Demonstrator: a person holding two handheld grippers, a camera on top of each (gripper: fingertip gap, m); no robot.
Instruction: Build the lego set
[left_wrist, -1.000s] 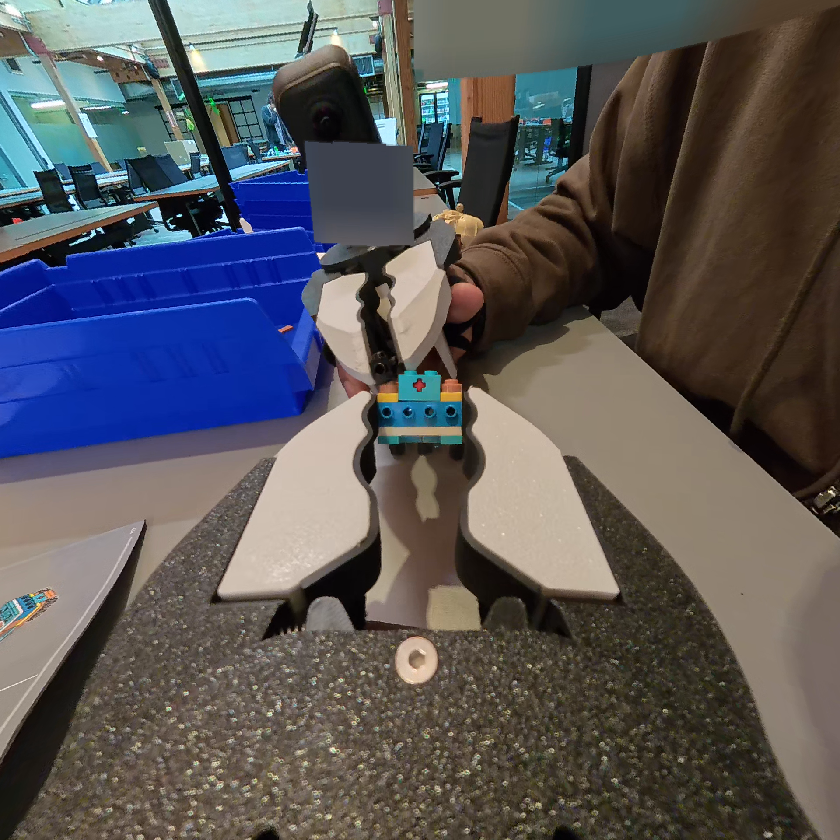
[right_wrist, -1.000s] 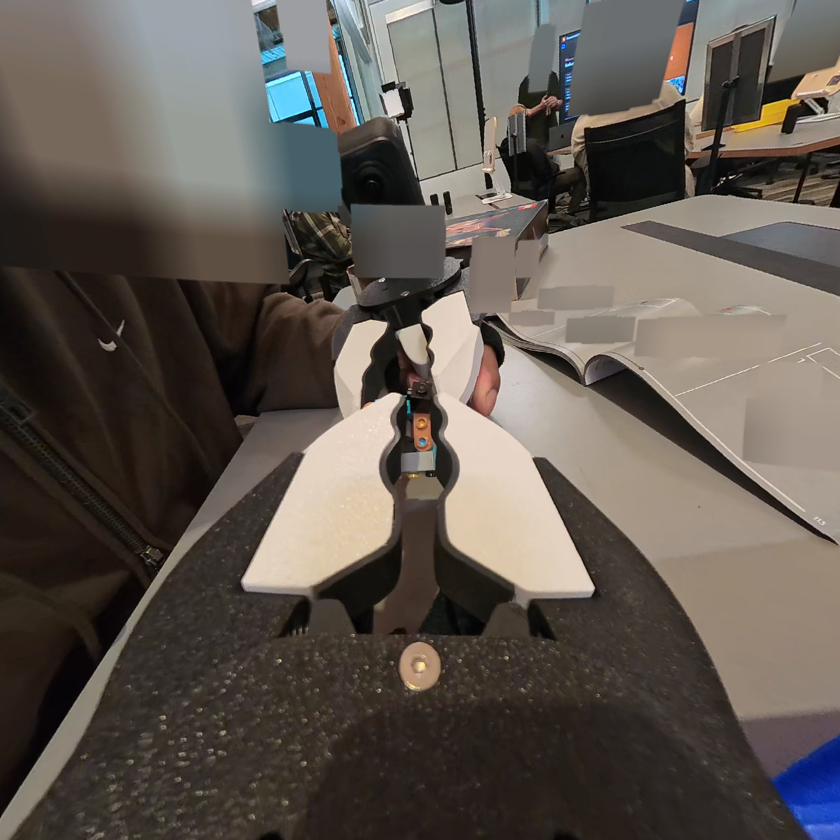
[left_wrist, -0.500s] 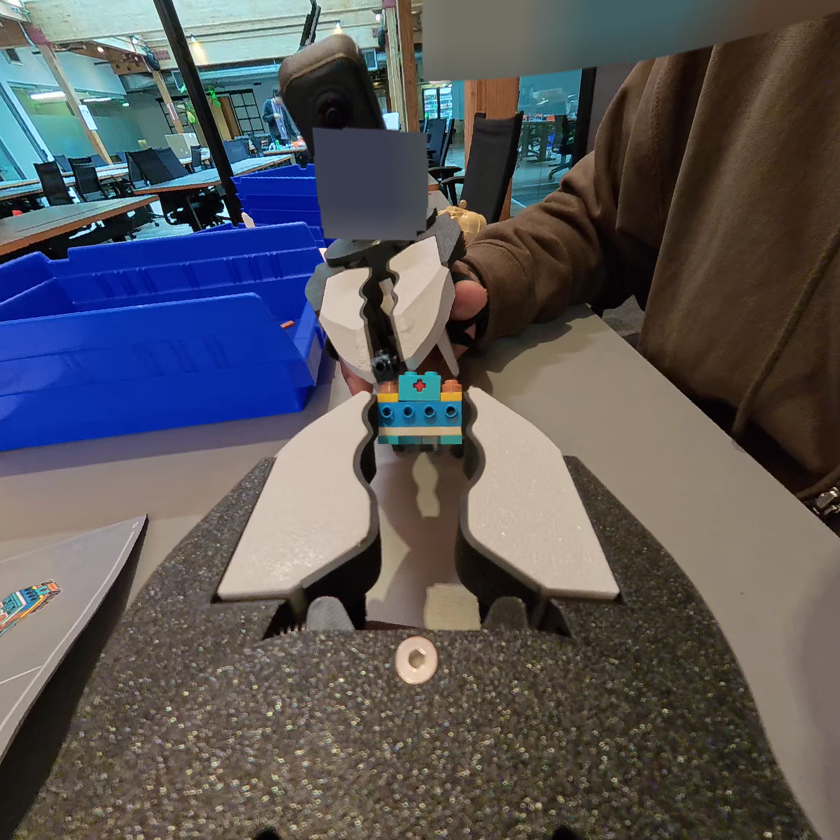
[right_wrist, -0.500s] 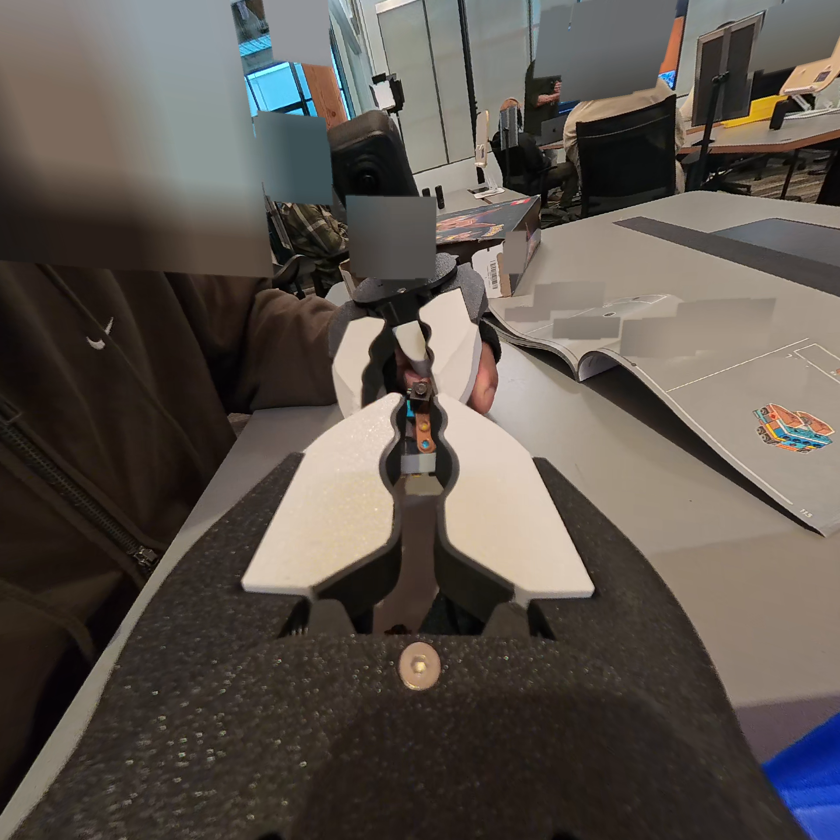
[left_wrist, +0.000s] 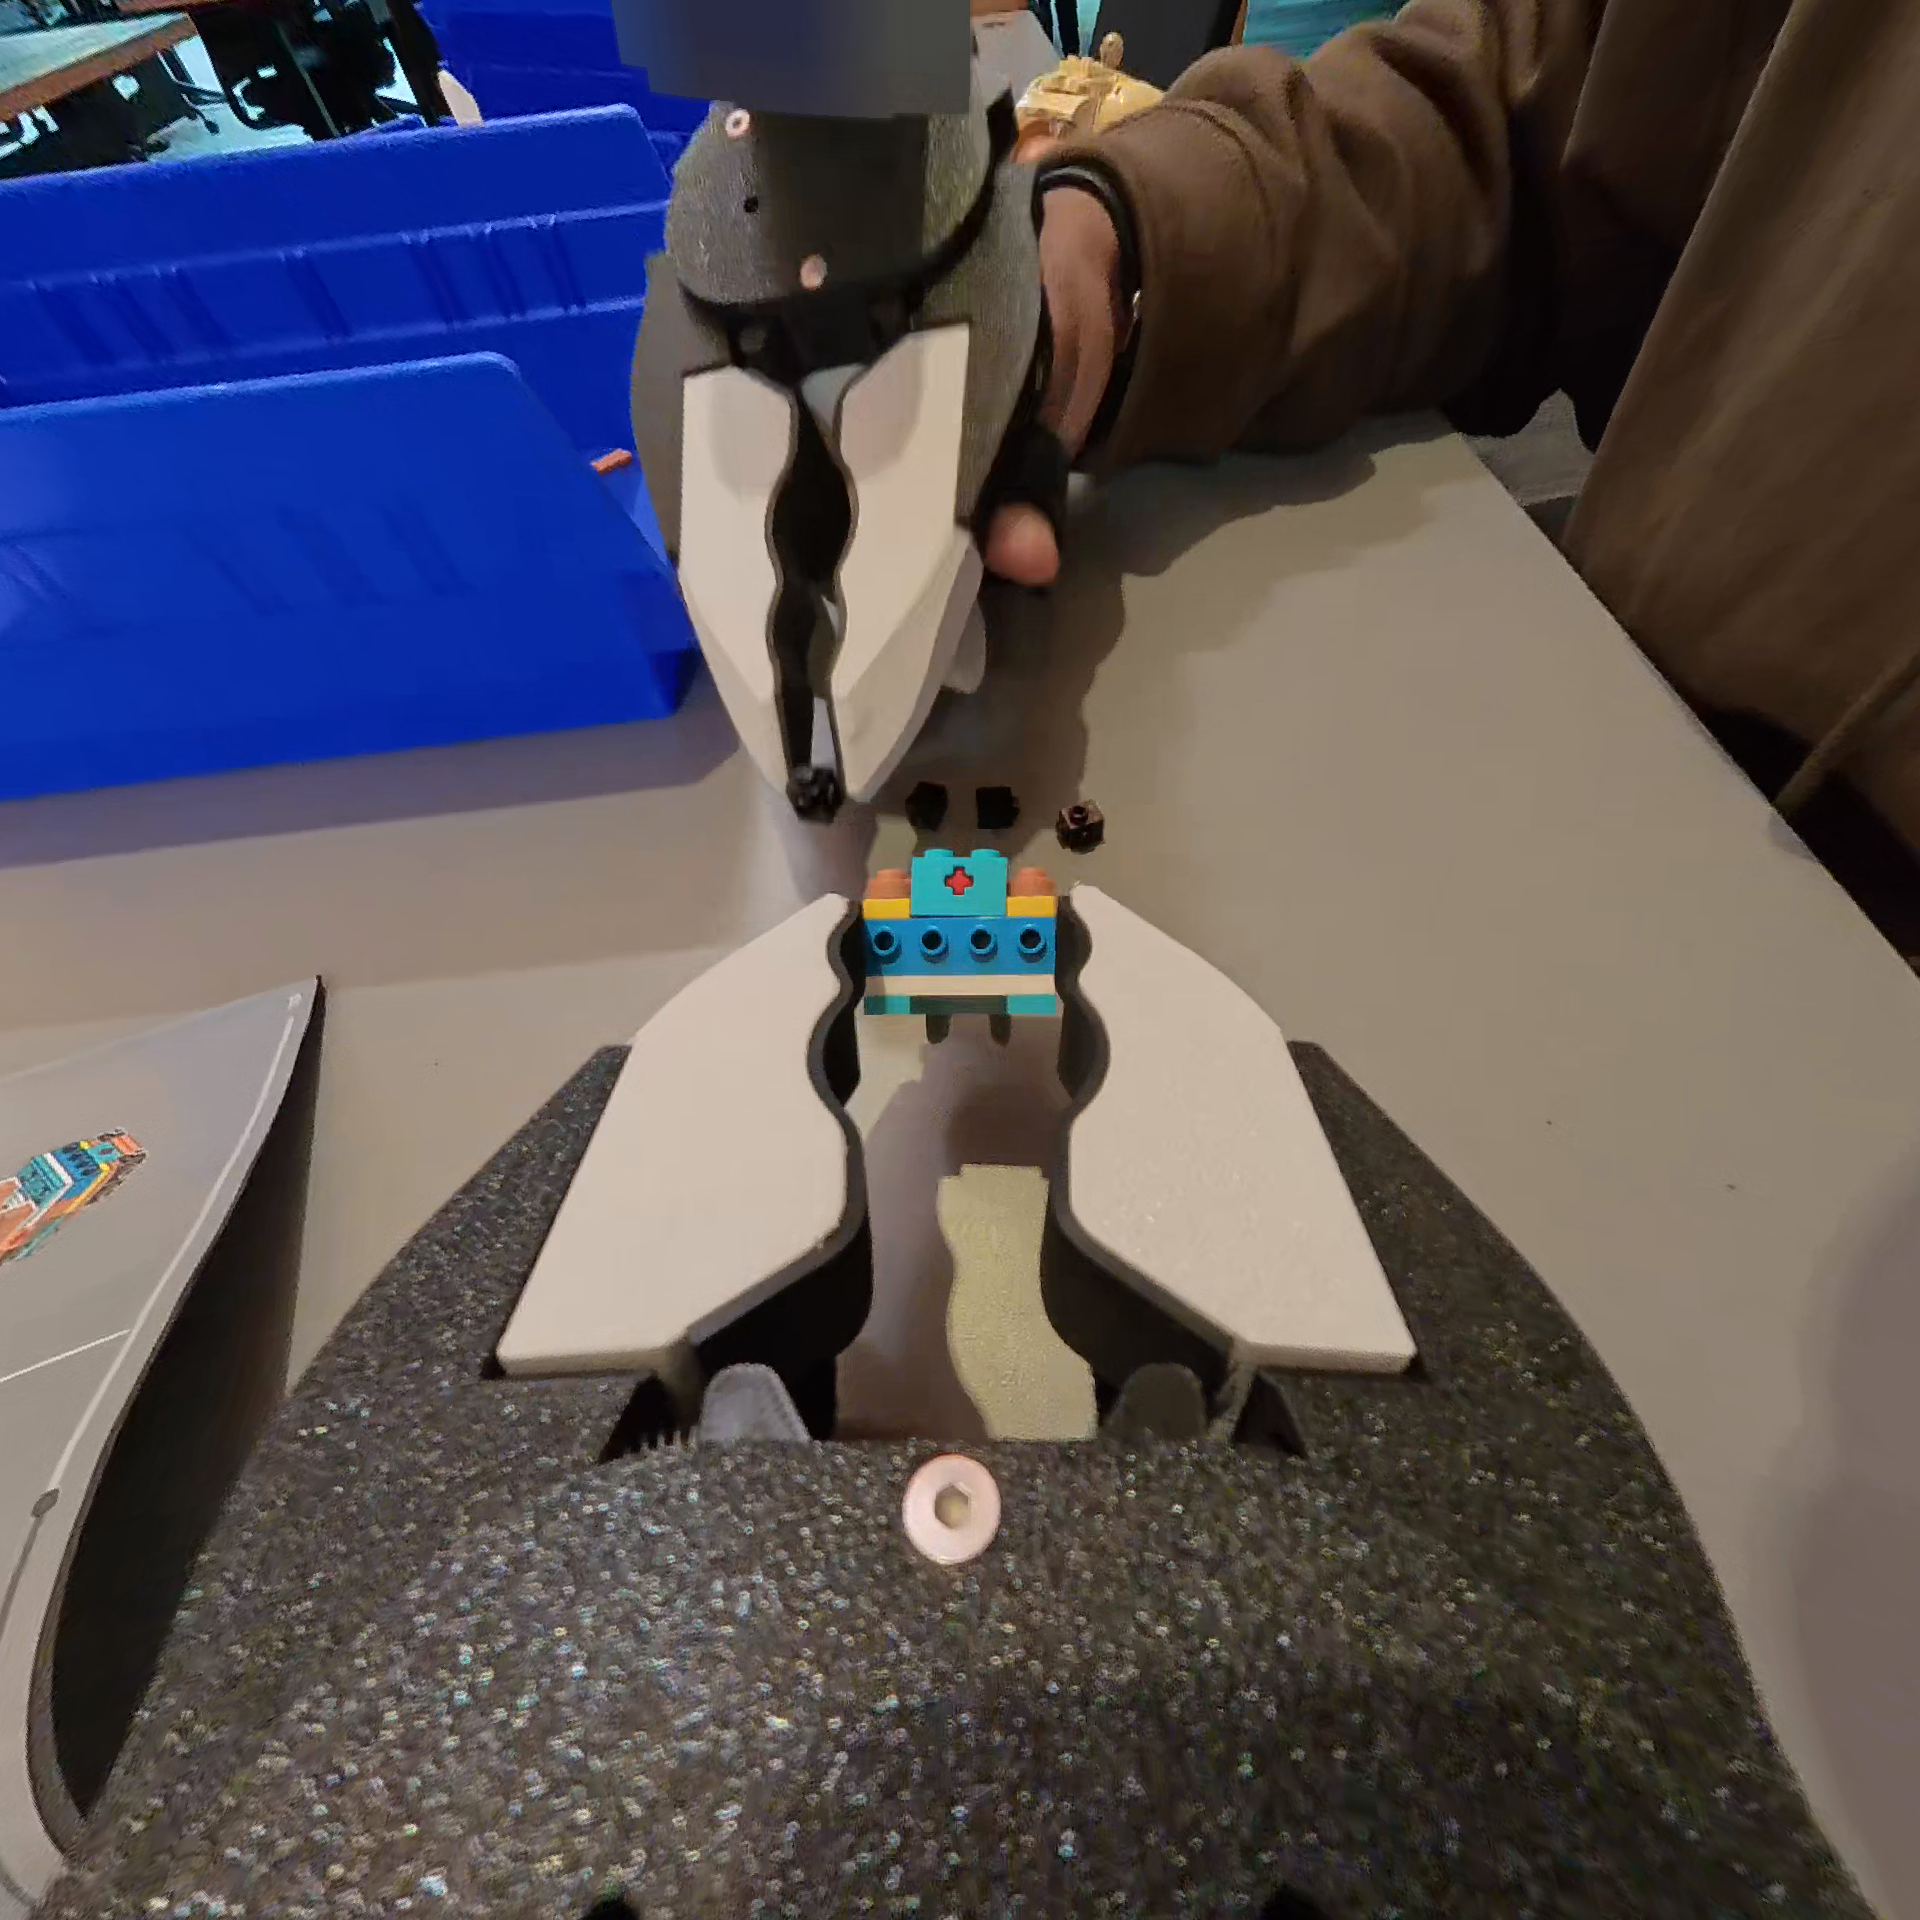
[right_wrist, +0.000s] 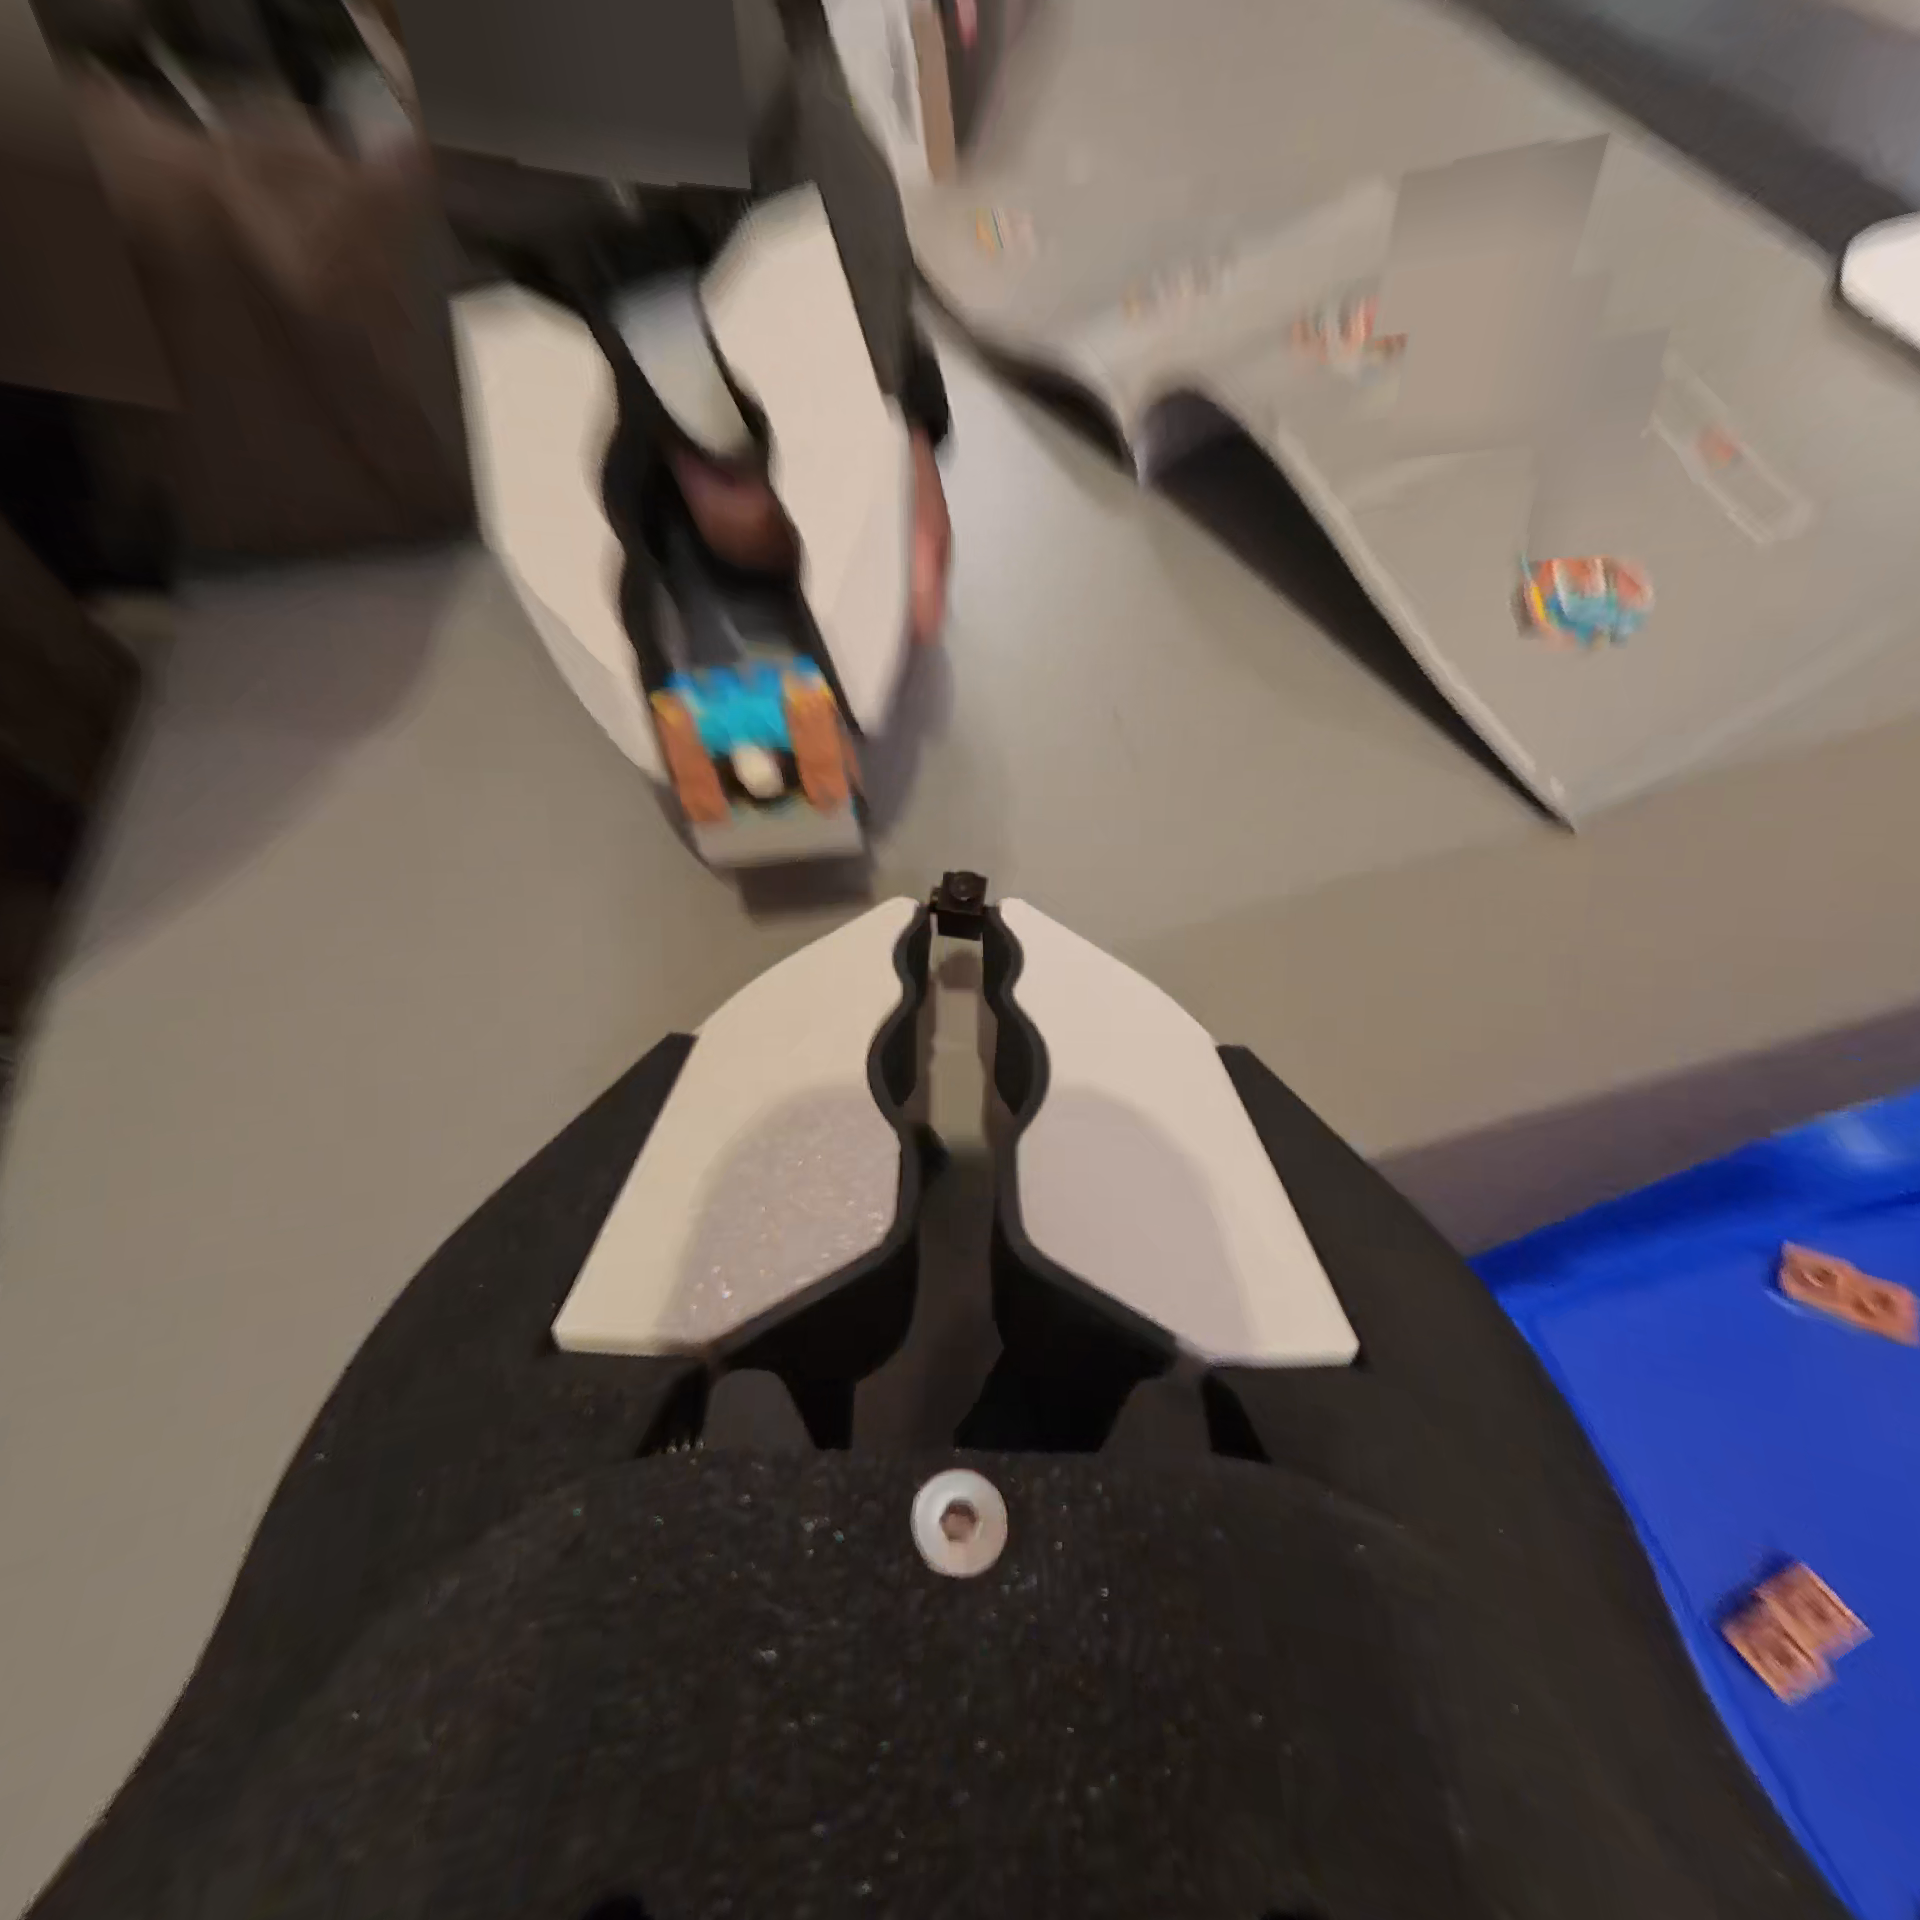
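My left gripper (left_wrist: 958, 951) is shut on a small lego build (left_wrist: 958, 945): blue brick, white and teal plates, yellow and orange corners, a teal brick with a red cross on top. The build also shows in the blurred right wrist view (right_wrist: 753, 743), between the left gripper's fingers. My right gripper (right_wrist: 958, 914) is shut on a small black lego piece (right_wrist: 958, 902). In the left wrist view the right gripper (left_wrist: 816, 784) points down at the table with that black piece (left_wrist: 814, 790) at its tip. Three small dark pieces (left_wrist: 992, 808) lie on the table beside it.
Blue bins (left_wrist: 312, 561) stand at the left of the grey table (left_wrist: 1403, 883); one bin (right_wrist: 1714, 1403) holds brown lego plates (right_wrist: 1849, 1301). An open instruction booklet (right_wrist: 1455, 436) lies beyond the grippers, its corner showing in the left wrist view (left_wrist: 135, 1247). A person's sleeve (left_wrist: 1351, 208) is behind the right gripper. About 5 cm separates my left fingertips from my right.
Both views have tipped down towards the table. My right gripper has drawn away from the build to the left and lowered to the table, still holding the black piece.
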